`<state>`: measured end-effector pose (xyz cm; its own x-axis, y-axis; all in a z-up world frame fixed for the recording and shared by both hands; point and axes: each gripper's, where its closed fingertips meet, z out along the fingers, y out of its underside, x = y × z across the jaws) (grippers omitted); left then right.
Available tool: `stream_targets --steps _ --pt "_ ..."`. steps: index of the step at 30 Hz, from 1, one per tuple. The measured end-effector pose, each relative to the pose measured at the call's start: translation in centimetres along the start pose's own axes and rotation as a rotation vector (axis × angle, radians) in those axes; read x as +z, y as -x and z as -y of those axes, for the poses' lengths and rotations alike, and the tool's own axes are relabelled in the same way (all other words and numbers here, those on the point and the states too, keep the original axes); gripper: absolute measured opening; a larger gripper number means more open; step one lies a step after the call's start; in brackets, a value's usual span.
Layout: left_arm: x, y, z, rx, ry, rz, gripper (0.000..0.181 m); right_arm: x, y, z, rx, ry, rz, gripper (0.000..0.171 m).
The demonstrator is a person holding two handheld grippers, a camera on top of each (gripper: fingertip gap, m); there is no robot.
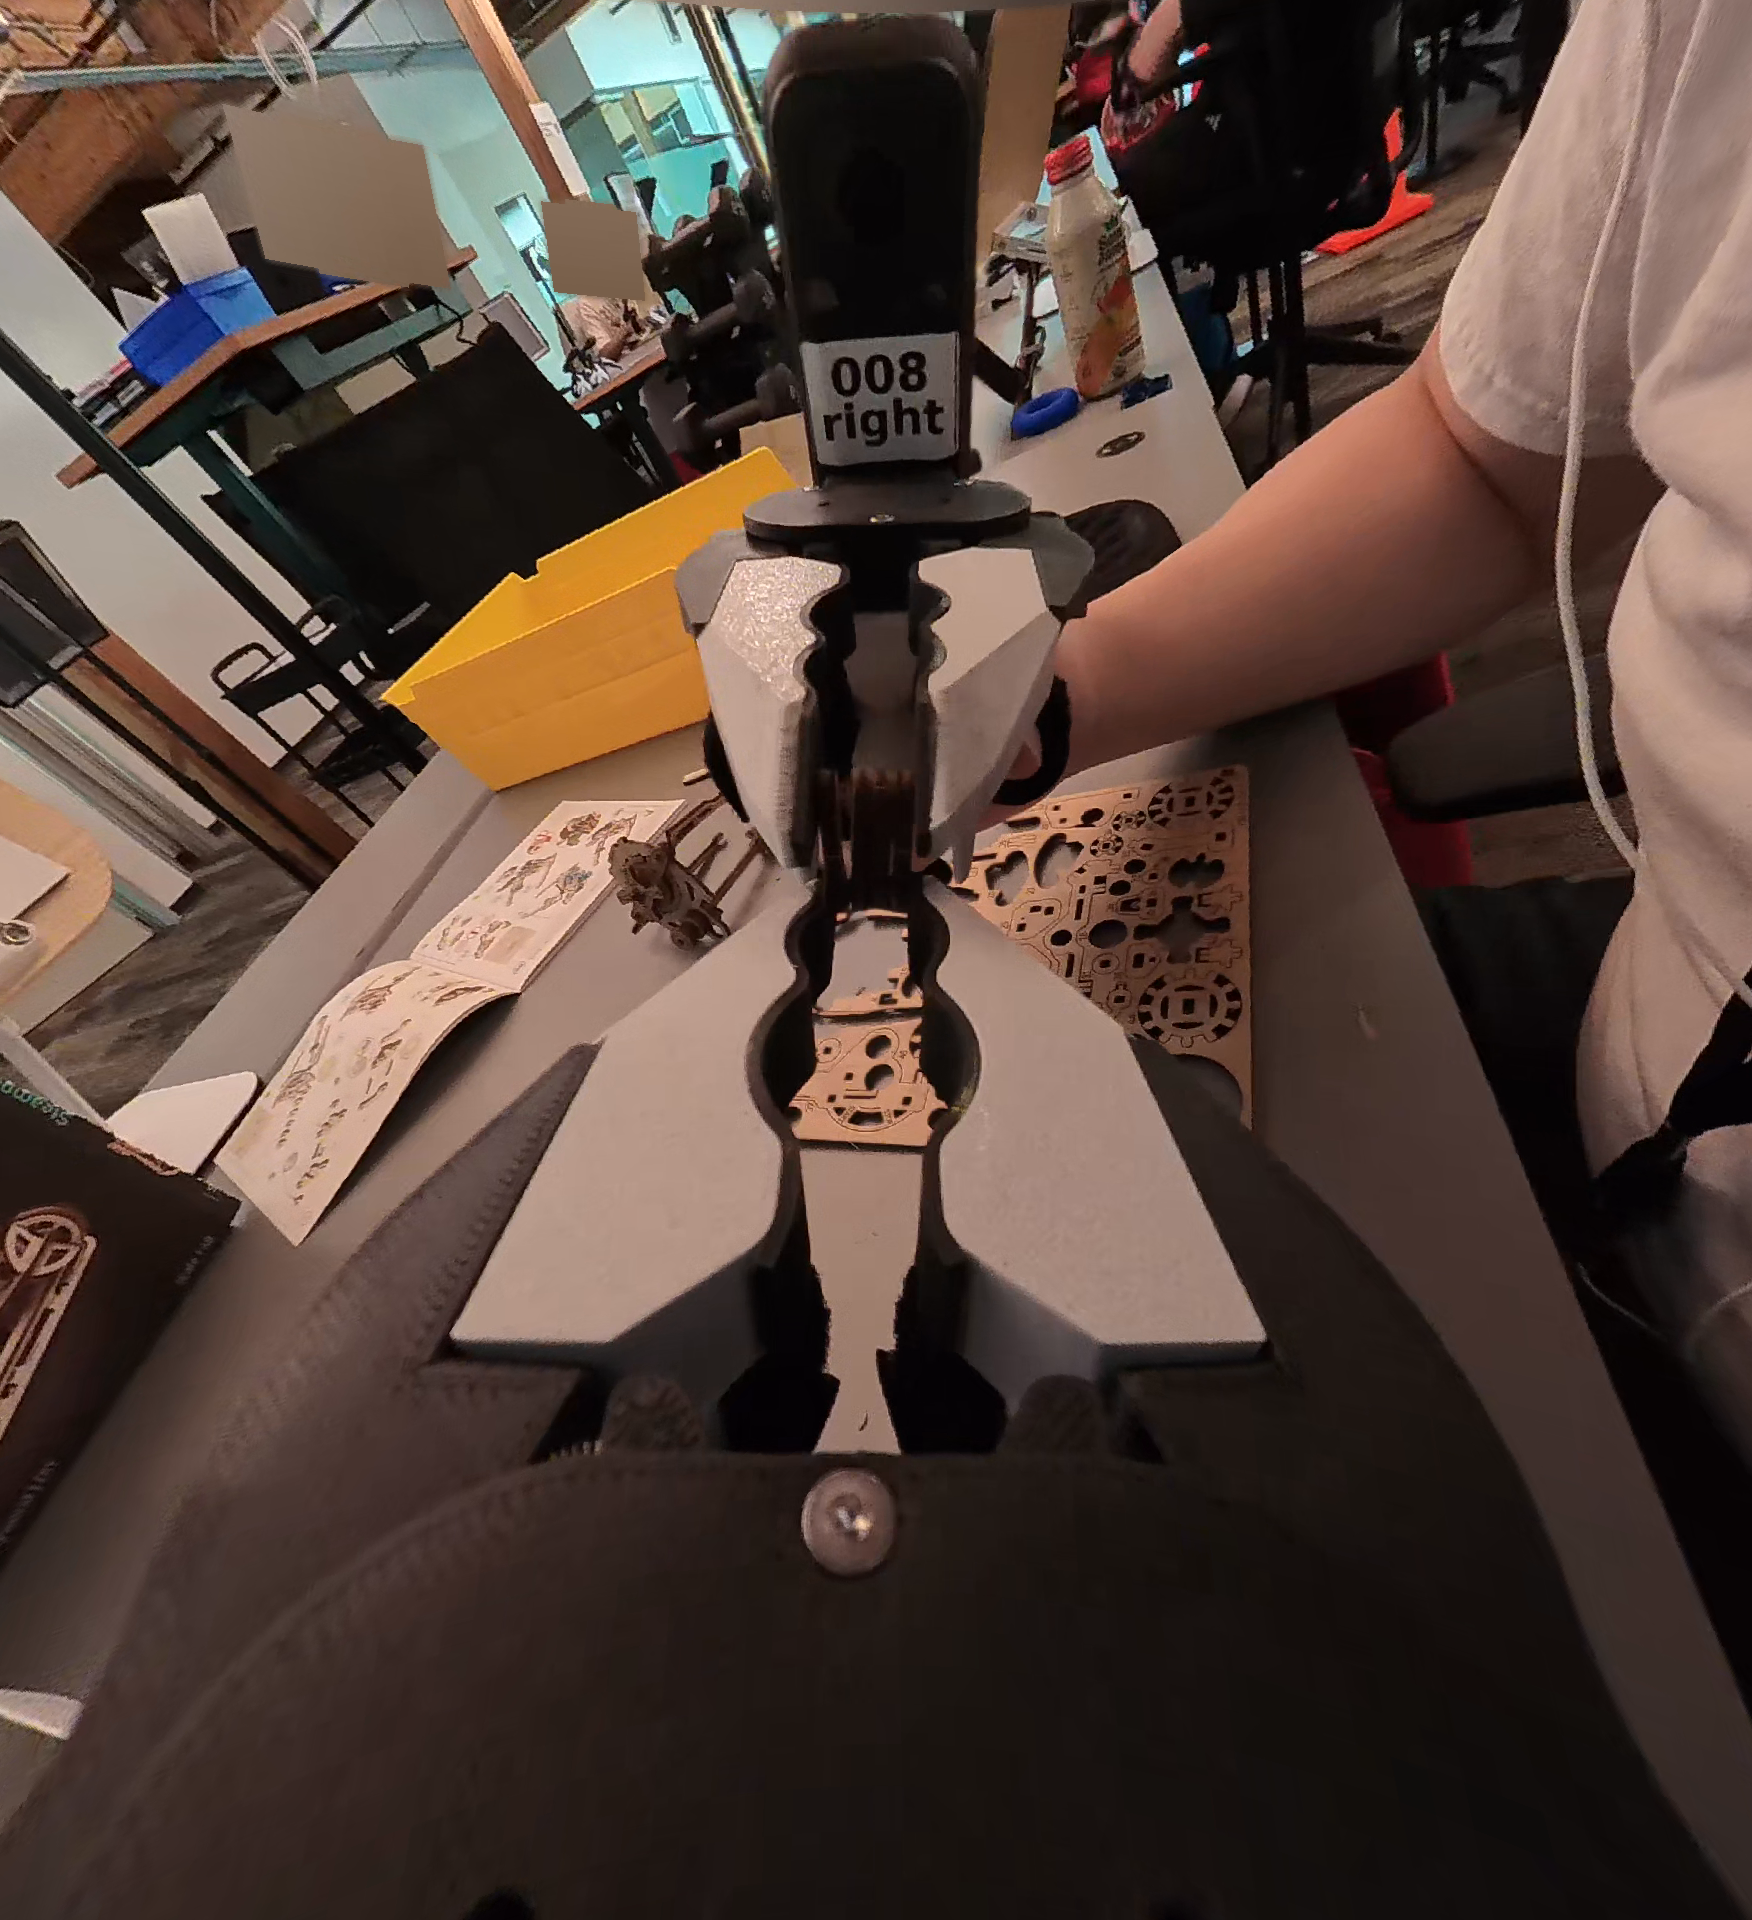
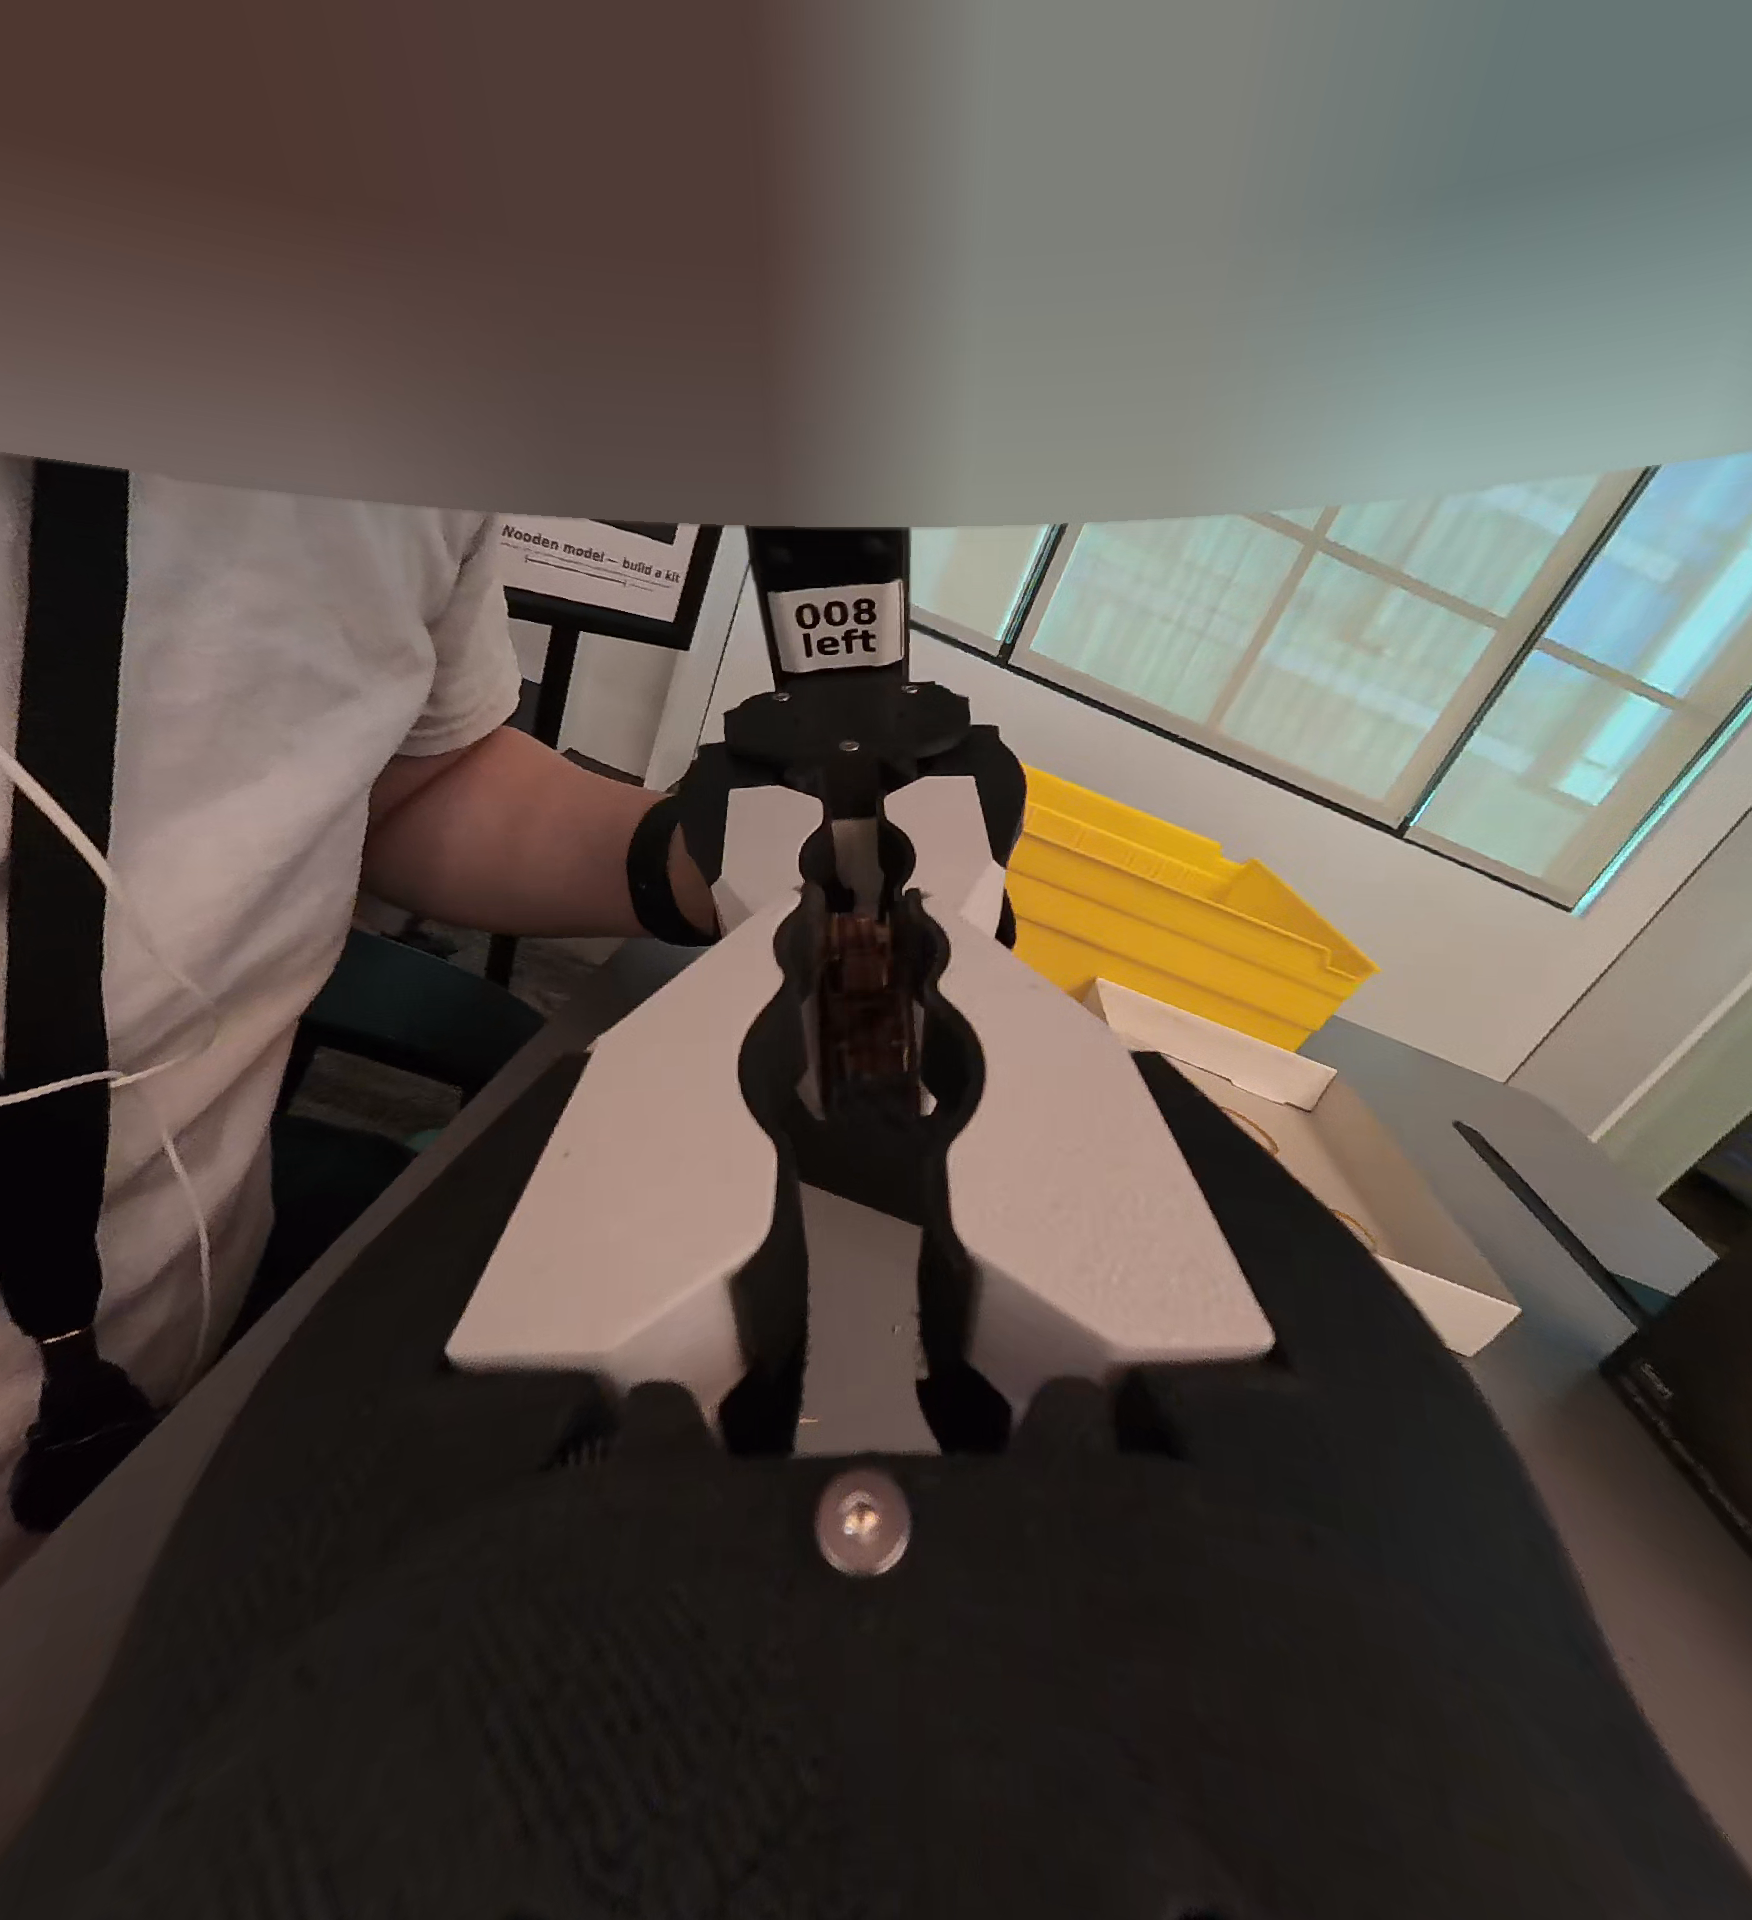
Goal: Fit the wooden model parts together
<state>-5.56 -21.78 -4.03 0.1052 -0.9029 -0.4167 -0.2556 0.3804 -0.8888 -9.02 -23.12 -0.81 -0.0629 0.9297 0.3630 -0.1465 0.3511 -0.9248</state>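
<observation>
My two grippers meet tip to tip above the grey table (image 1: 1371,1195). A small brown wooden part stack (image 1: 867,821) sits between them. In the left wrist view my left gripper (image 1: 864,909) is nearly closed, its tips at the stack's near end. My right gripper (image 1: 872,862) comes from the far side and is clamped on the stack. In the right wrist view the same wooden part (image 2: 867,1018) lies between the narrow fingers of my right gripper (image 2: 856,912), with my left gripper (image 2: 856,881) just beyond it.
A punched-out wooden sheet (image 1: 1142,935), an open instruction booklet (image 1: 498,935) and a part-built dark model (image 1: 669,894) lie on the table. A yellow bin (image 1: 581,665) stands behind them, a black kit box (image 1: 20,1299) at the left. The person's arm (image 1: 1319,582) reaches in from the right. My two grippers' fingertips are within a few centimetres of each other. From either gripper's tips it is about 25 cm to the part-built dark model (image 1: 669,894).
</observation>
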Motion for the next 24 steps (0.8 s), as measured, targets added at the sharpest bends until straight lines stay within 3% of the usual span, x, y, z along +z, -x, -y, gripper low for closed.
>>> stream_targets --steps 5,15,21,22,24 --pt "0.1 0.0 -0.2 -0.042 -0.009 -0.006 0.012 0.0 -0.2 -0.2 0.02 0.003 -0.005 0.014" --pt "0.4 -0.2 -0.5 -0.344 -0.076 -0.098 0.012 0.2 -0.9 -1.5 0.157 0.051 -0.001 0.015" --pt "0.3 0.0 -0.8 -0.336 -0.069 -0.092 0.012 0.3 -0.9 -1.9 0.246 0.07 0.019 0.013" --pt "0.3 0.1 -0.9 -0.323 -0.069 -0.08 0.022 0.3 -1.0 -2.1 0.238 0.075 0.01 0.013" --pt "0.2 0.6 -1.0 -0.333 -0.071 -0.055 0.077 0.3 -1.2 -2.5 0.233 0.094 -0.002 0.013"
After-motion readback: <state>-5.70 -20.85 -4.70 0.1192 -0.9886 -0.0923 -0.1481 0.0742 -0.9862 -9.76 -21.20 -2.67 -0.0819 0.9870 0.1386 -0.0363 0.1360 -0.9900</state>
